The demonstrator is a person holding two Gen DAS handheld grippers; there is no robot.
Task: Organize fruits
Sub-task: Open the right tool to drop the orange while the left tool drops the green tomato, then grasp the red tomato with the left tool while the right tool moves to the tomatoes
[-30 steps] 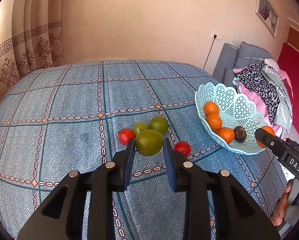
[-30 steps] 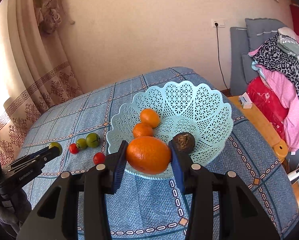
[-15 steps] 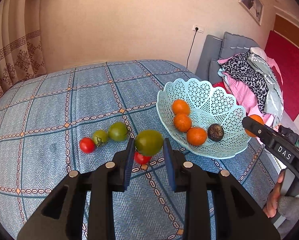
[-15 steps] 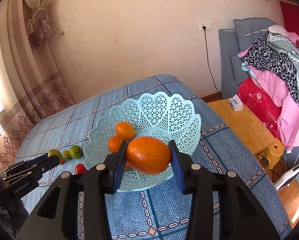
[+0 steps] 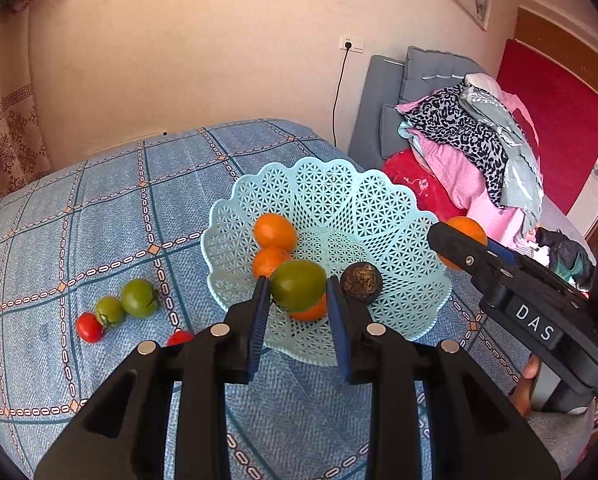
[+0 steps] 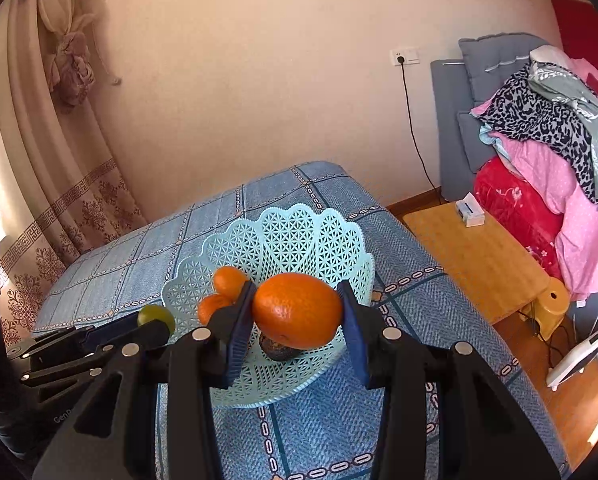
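Both grippers were mid-delivery over the lattice basket (image 5: 383,200). The left gripper (image 5: 298,302) clasped a green tomato (image 5: 298,285) above its near rim; the right gripper (image 6: 295,316) clamped an orange (image 6: 298,311) above its centre. Next, I judged, each needed lowering and releasing inside.

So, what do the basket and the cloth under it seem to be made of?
The light blue basket looks like moulded plastic, slightly glossy: an even openwork lattice and a scalloped rim. The blue checked cloth looks like woven fabric, matte, with a visible herringbone-like weave and a printed or woven chain pattern; which fibre, I cannot tell.
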